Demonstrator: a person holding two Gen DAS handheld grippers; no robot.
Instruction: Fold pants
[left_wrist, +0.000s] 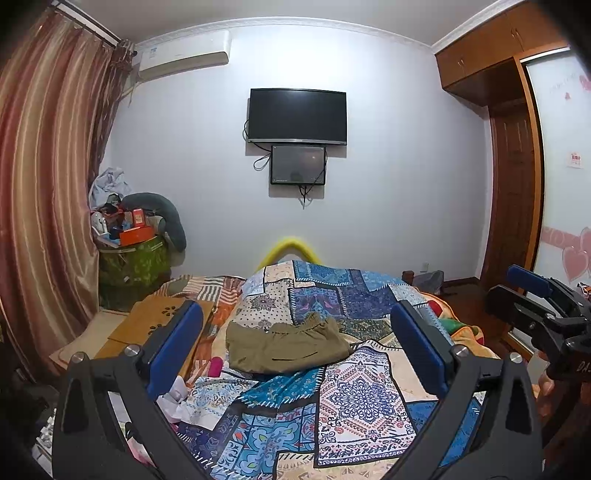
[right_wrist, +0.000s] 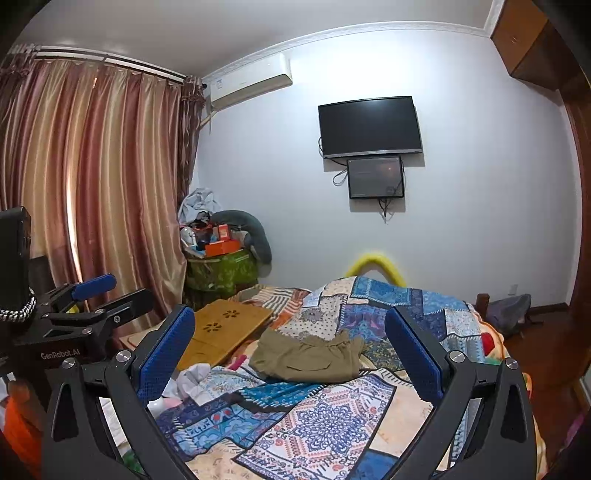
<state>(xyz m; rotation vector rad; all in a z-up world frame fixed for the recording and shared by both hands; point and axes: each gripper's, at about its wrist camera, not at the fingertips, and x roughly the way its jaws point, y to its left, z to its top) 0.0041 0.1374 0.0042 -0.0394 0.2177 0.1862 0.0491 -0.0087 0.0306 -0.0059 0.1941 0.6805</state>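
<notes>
**Pants folded, both grippers hanging back**

Olive pants (left_wrist: 286, 347) lying in a folded bundle on the patchwork bedspread (left_wrist: 354, 402), mid-bed, waistband toward the far wall. Left gripper (left_wrist: 295, 350) spread wide, holding nothing, hovering short of the pants. Right gripper (right_wrist: 291, 354) same deal: fingers wide apart, empty, above the bedspread. Wooden lap desk (right_wrist: 221, 328) just left of the pants.

Folded pants (left_wrist: 286, 347) hide their own legs.

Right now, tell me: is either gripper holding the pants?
No. The olive pants lie on the patterned bedspread, while the left gripper and right gripper are open and empty.
</notes>
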